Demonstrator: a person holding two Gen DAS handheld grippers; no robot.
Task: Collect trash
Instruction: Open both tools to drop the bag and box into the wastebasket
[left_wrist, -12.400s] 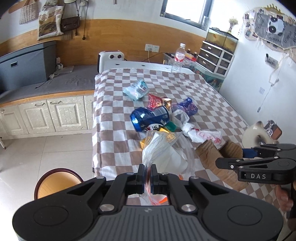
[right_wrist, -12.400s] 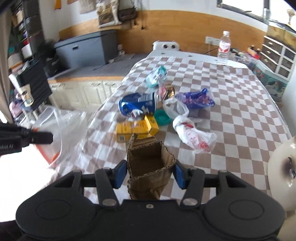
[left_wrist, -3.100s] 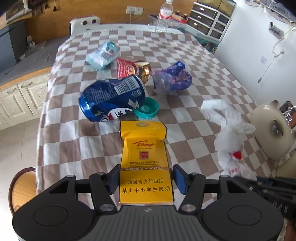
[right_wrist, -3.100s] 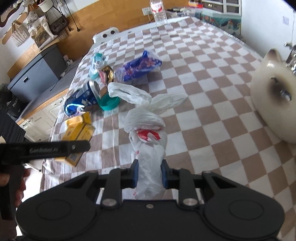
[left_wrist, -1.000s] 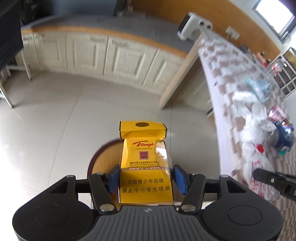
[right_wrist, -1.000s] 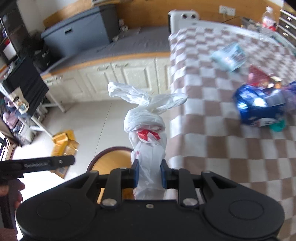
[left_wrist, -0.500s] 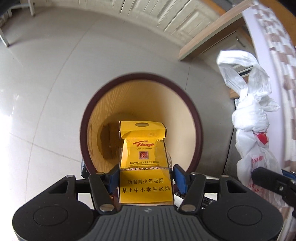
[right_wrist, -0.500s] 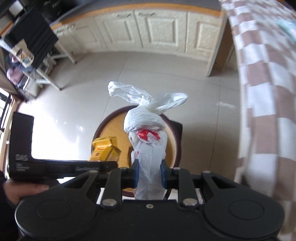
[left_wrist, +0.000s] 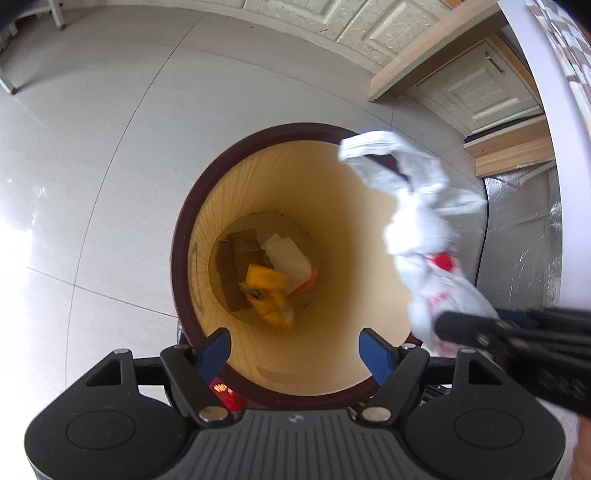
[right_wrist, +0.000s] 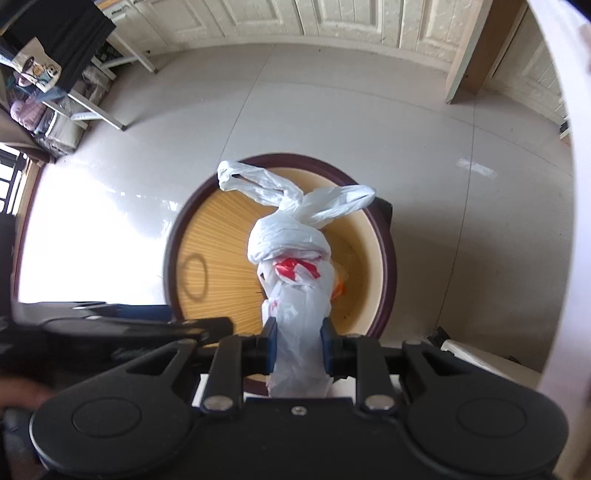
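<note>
The bin is a round, deep tub with a dark maroon rim and a pale yellow inner wall ribbed with fine vertical lines. It stands on glossy grey floor tiles that throw back bright glare. At its bottom lie a crumpled brown cardboard piece, a flat white sheet with an orange edge, and a yellow pack, blurred so that its print cannot be read.

The left gripper points down into the bin's mouth. Its jaws are opening and stand wide, with nothing between the blue pads; the yellow pack lies well below them on the bin floor.

The right gripper pinches a knotted white plastic bag by its lower end. The bag is thin and wrinkled, with red print at its middle and two loop handles sticking out like ears. It hangs over the bin's mouth, above the rim, and hides most of the bin's bottom in the right wrist view. In the left wrist view the same bag is smeared by blur at the bin's right edge, and the right gripper's dark fingers holding it are soft and cut off by the frame.

Cream panelled cabinets and a wooden edge line the far side. A hand at the lower left of the right wrist view is too blurred to make out.
</note>
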